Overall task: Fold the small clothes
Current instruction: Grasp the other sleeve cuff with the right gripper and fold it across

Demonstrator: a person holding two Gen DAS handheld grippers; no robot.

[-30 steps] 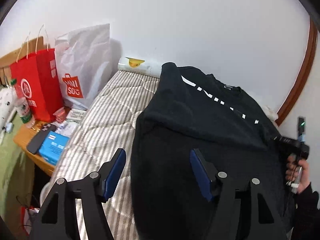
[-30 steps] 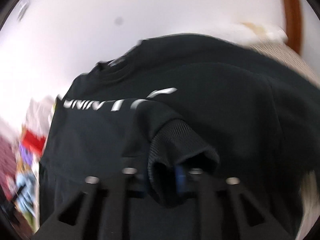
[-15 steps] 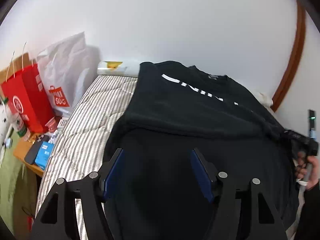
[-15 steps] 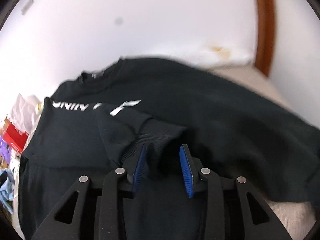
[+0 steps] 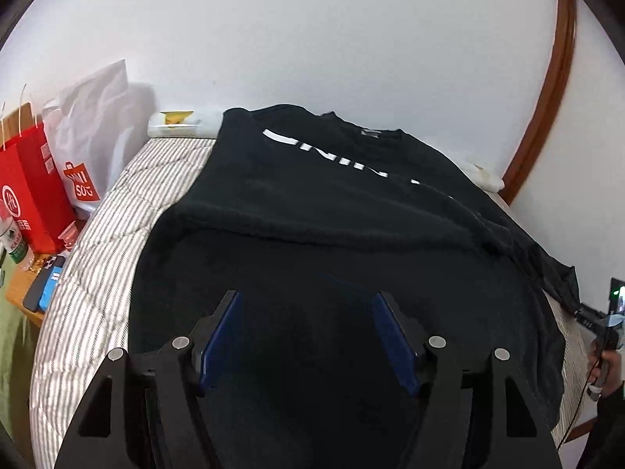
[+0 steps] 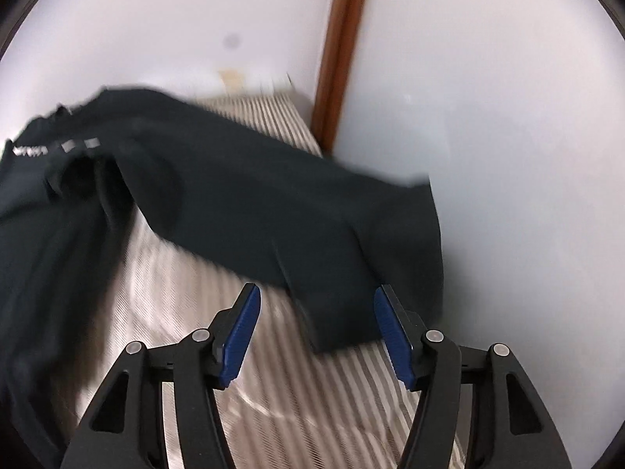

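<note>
Released a moment ago, the sleeve cuff (image 6: 343, 312) now lies between the just-opened jaws of the right gripper (image 6: 316, 336). Left gripper (image 5: 306, 340), jaws apart and empty, hovers over the black sweatshirt (image 5: 312, 203) spread on the striped bed (image 5: 101, 242).

We see the black sweatshirt (image 6: 242, 195) motion-blurred, lettering unreadable at nine o'clock, hand (image 5: 607, 363) cropped at four o'clock.

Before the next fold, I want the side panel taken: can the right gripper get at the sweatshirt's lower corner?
Probably yes: the right gripper stands open, the black sweatshirt corner lies flat just ahead, nothing between.
</note>
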